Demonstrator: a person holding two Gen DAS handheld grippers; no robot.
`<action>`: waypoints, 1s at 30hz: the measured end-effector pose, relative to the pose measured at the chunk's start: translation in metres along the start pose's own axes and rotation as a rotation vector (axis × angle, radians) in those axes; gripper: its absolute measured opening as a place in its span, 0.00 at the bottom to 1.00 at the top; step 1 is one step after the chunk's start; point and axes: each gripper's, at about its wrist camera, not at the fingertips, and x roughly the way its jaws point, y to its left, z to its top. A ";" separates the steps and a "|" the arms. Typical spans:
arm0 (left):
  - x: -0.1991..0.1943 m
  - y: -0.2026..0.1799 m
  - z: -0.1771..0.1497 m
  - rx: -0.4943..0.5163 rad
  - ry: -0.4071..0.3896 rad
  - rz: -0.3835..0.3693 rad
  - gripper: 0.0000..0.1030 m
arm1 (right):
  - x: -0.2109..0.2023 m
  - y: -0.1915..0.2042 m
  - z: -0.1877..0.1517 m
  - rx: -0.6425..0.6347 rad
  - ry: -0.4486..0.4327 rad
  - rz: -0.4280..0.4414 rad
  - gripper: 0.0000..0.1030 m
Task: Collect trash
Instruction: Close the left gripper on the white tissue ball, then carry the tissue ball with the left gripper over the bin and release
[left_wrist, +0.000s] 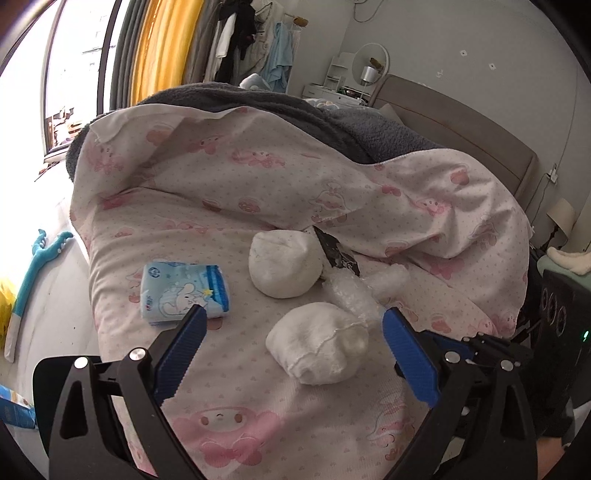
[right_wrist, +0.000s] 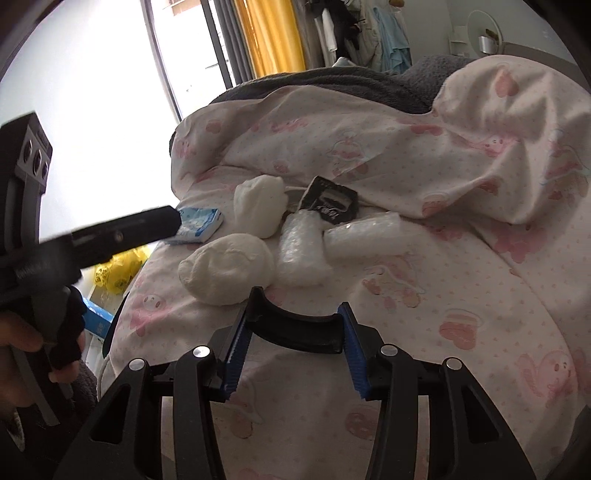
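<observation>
My left claw (left_wrist: 291, 325) gapes wide, near white wad (left_wrist: 317, 343) lying between its fingers on the bed quilt (left_wrist: 240, 406). Right claw (right_wrist: 291, 325) clenched on a curved black piece (right_wrist: 295, 328). Beyond: bubble wrap (left_wrist: 354, 295), second wad (left_wrist: 282, 264), tissue pack (left_wrist: 183, 291), black wrapper (left_wrist: 338, 253).

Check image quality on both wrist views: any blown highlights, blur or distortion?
Left wrist: window overexposed, fisheye bends the edges, trash sharp. Right wrist: window blown white, the left gripper motion-blurred and backlit; the right gripper grips a black curved piece, sharp.
</observation>
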 end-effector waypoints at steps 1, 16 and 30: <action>0.003 -0.001 -0.001 0.005 0.007 -0.004 0.94 | -0.002 -0.002 0.001 0.007 -0.006 0.001 0.47; 0.036 -0.019 -0.014 0.105 0.077 -0.038 0.81 | -0.051 -0.027 0.036 0.159 -0.168 0.048 0.47; 0.021 -0.005 -0.022 0.148 0.071 -0.056 0.44 | -0.050 0.015 0.064 0.171 -0.215 0.168 0.47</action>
